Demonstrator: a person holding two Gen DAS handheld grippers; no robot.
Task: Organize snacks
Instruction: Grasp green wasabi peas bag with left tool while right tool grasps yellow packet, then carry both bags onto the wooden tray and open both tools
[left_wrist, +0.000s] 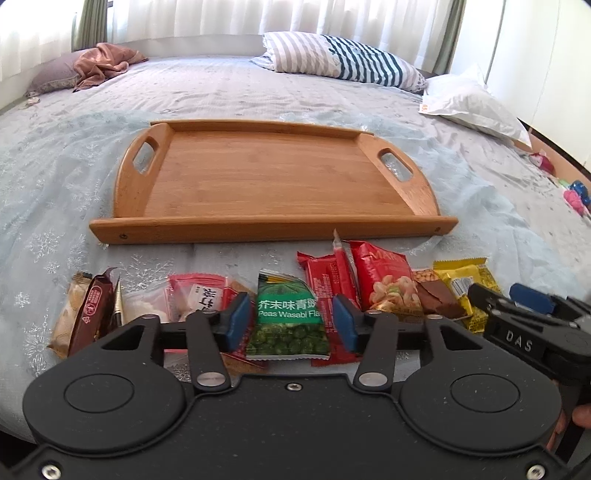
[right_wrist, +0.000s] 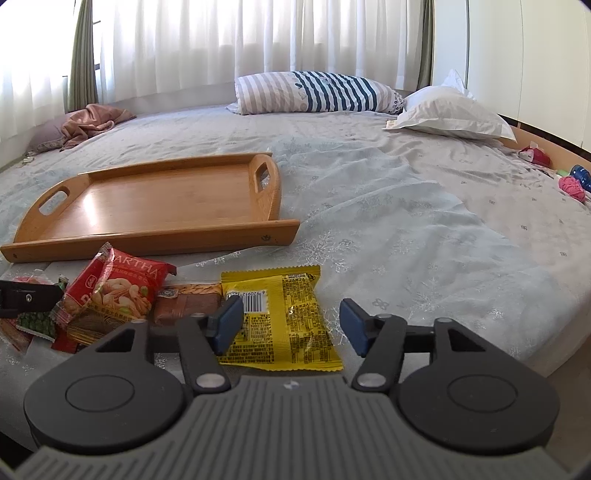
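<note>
Hovering with both sets of jaws apart and empty: left gripper (left_wrist: 291, 323) straddles the green pea packet (left_wrist: 288, 325), right gripper (right_wrist: 291, 326) the yellow packet (right_wrist: 280, 321). Light, crinkly, slippery, so I'd pinch a sealed edge.

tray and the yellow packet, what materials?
Tray: looks like wood, maybe bamboo; fine straight grain, smooth sheen, screw heads in the front rail. Yellow snack packet: glossy plastic film, probably; crinkled, glinting, serrated sealed ends.

A green packet (left_wrist: 288, 321) between the left gripper's jaws reads "Peas Wasabi Fla" (cut off by a blue pad). Just right of them, "DAS" marks the right gripper (left_wrist: 517, 345). Left of the right jaws, a red packet (right_wrist: 125, 291) shows "ARTHA".
</note>
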